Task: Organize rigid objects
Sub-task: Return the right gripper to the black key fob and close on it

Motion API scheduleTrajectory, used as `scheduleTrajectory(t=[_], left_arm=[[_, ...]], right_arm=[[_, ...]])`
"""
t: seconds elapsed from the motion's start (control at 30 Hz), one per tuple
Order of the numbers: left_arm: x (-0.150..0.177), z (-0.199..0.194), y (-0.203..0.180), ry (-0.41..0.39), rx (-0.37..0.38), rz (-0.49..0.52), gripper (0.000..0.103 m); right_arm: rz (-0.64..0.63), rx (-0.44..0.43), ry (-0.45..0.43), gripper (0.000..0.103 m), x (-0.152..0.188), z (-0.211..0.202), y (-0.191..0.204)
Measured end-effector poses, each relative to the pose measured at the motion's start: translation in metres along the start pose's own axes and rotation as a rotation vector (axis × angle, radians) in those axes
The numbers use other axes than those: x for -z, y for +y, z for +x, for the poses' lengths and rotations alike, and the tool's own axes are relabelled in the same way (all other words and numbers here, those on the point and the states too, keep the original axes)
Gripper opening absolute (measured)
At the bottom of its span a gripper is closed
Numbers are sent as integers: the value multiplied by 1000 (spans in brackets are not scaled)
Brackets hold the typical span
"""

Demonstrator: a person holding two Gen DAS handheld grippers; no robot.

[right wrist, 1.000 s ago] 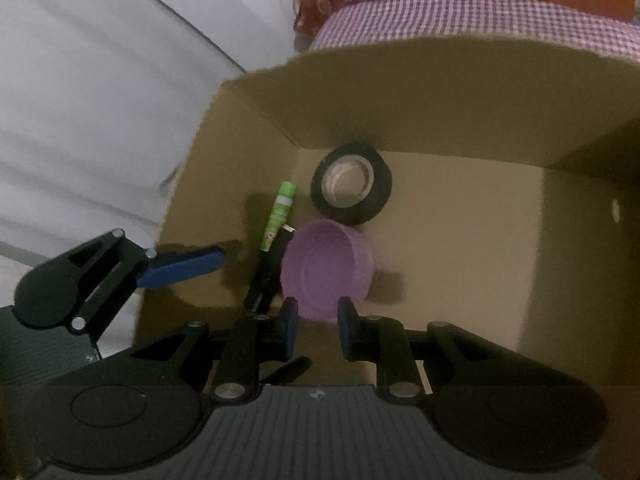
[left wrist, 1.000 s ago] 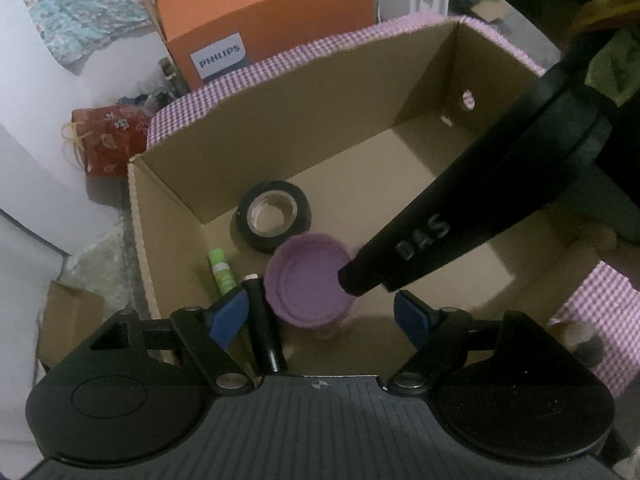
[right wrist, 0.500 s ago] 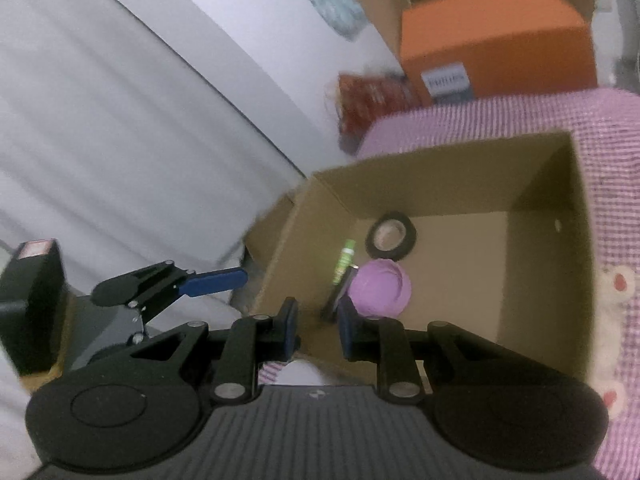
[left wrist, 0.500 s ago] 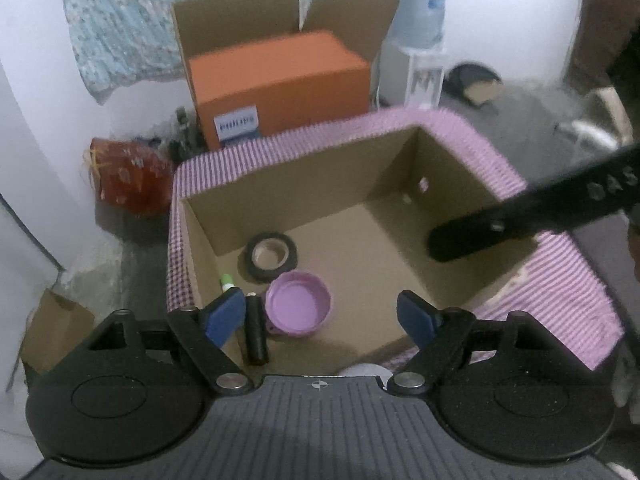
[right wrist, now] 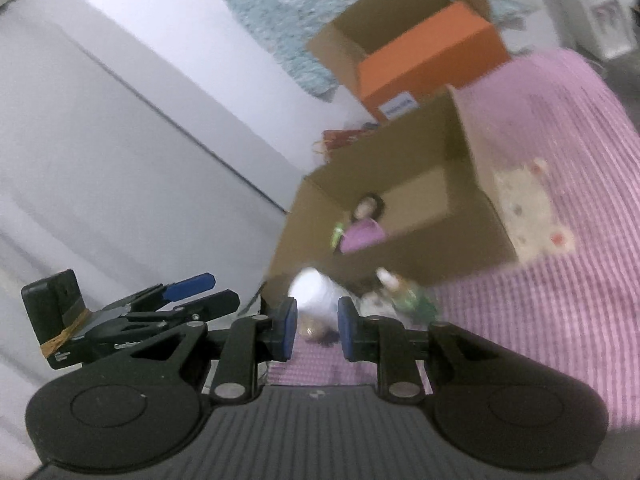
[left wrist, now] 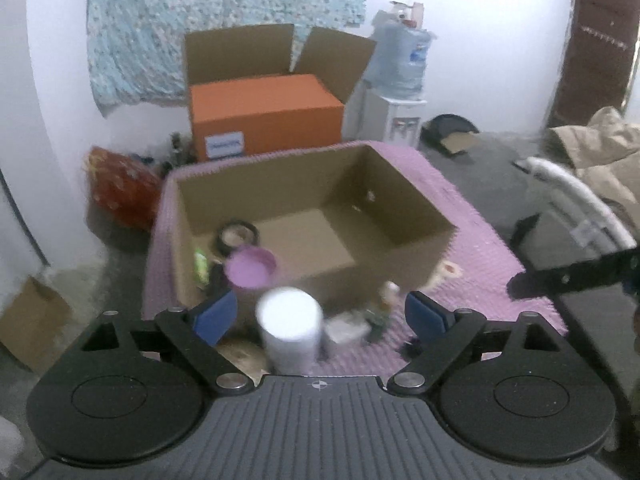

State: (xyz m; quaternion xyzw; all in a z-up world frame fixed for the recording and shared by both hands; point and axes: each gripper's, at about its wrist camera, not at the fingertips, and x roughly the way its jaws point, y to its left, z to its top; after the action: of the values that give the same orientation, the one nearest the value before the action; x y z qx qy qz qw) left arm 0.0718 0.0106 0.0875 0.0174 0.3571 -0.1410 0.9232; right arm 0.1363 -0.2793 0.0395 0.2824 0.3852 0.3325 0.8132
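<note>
— Where did things stand with the sorting?

— The cardboard box (left wrist: 400, 216) on the pink cloth (left wrist: 492, 252) held a purple lid (left wrist: 251, 269), a roll of tape (left wrist: 237, 236) and a green tube (left wrist: 201, 266) in its near left corner. A white cup (left wrist: 290, 330) and a small green bottle (left wrist: 380, 314) stood outside, just near of it.

— And the grippers?

— Between pickups, I'd say. The left gripper (left wrist: 318, 316) was opening wide, nothing between its jaws; the right gripper (right wrist: 314, 326) was narrow and empty. Next, I'd judge, one had to come down around the cup.

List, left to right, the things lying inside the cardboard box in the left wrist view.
Green tube → black tape roll → purple lid. The dark marker beside the tube overlaps too much to place.
</note>
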Motion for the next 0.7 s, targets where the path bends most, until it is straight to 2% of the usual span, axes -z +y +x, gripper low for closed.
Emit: scheduleTrajectory(t=[0.27, 0.37, 0.7], left_arm=[[40, 44, -38, 82, 93, -11, 92], [52, 60, -49, 118, 101, -12, 92], [80, 98, -75, 210, 110, 29, 88]], right_arm=[[142, 81, 2, 24, 55, -12, -37], [178, 92, 5, 24, 67, -18, -49], [241, 150, 10, 24, 72, -19, -75]])
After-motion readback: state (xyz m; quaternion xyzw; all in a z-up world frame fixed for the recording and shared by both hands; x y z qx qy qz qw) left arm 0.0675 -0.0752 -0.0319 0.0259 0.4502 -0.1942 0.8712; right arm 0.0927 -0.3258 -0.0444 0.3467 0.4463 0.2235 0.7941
